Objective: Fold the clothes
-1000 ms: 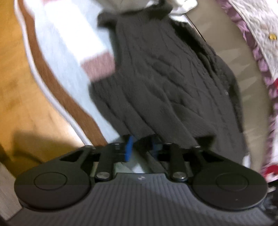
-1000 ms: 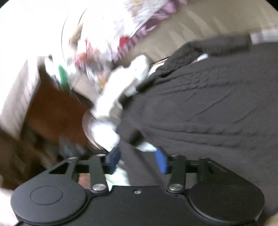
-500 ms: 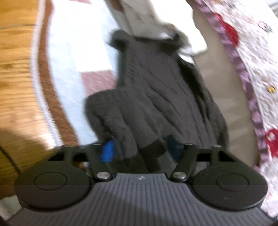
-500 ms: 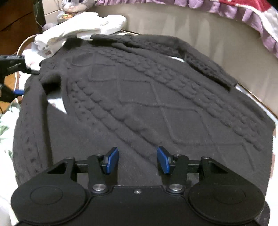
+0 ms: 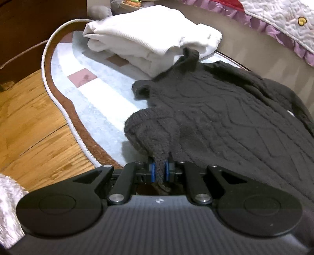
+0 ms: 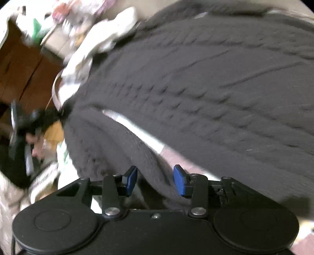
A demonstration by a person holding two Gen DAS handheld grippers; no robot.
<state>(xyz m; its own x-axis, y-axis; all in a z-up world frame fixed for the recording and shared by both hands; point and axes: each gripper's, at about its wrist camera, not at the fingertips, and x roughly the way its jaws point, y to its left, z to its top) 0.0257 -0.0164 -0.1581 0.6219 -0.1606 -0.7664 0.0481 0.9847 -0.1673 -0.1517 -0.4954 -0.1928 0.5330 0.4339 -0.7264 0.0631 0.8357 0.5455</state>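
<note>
Left gripper: blue pads pinched tight on a bunched bit of the dark cable-knit sweater, knit squeezed between them and poking out behind. Just past the fingertips the gathered fabric lifts into a hump; the rest of the sweater lies spread ahead and to the right of the fingers on the pale rug. Left of the fingers: rug edge with white piping, then wood floor. Farther ahead, touching the sweater's far end, a folded white garment stacked on the rug. Beyond that to the right, a beige bed side with a quilted cover with a purple frill hanging over it.

Right gripper: jaws apart and closing, with a fold of the sweater running between the blue pads; pads not visibly pressing it. Frame is motion-blurred. Sweater fills the view ahead and right of the fingers; a strip of rug shows through a gap just past the tips. Far left, blurred: the other gripper and part of a hand.
</note>
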